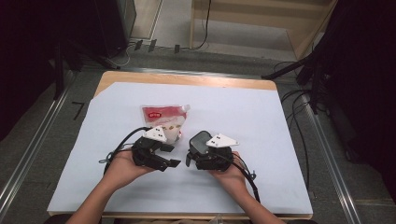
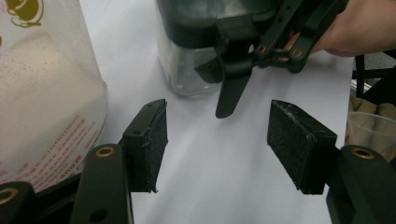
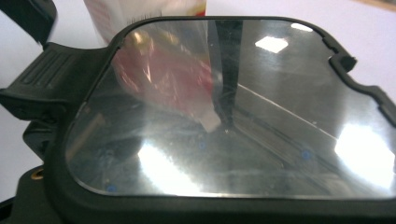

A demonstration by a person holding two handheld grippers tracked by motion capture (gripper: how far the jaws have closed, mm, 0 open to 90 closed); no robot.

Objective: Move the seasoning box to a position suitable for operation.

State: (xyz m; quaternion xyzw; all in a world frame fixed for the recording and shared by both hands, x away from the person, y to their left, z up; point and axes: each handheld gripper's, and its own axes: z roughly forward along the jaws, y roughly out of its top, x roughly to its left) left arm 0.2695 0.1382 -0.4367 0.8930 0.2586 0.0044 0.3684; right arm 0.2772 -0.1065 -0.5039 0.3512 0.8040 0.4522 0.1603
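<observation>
Right now the glass container (image 1: 201, 141) with its dark lid stands on the table (image 1: 261, 121), just right of the white pouch (image 1: 164, 120). Right gripper (image 1: 198, 151) is up against the container, looks clamped on it, jaws hidden, so can't confirm. Left gripper (image 2: 217, 140) has its jaws apart and empty; the container lies straight ahead of it, the pouch hard on its left.

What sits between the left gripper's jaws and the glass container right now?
Nothing but bare white table cover lies between the left gripper and the glass container, as the left gripper view shows. The white pouch stands off to one side.
</observation>
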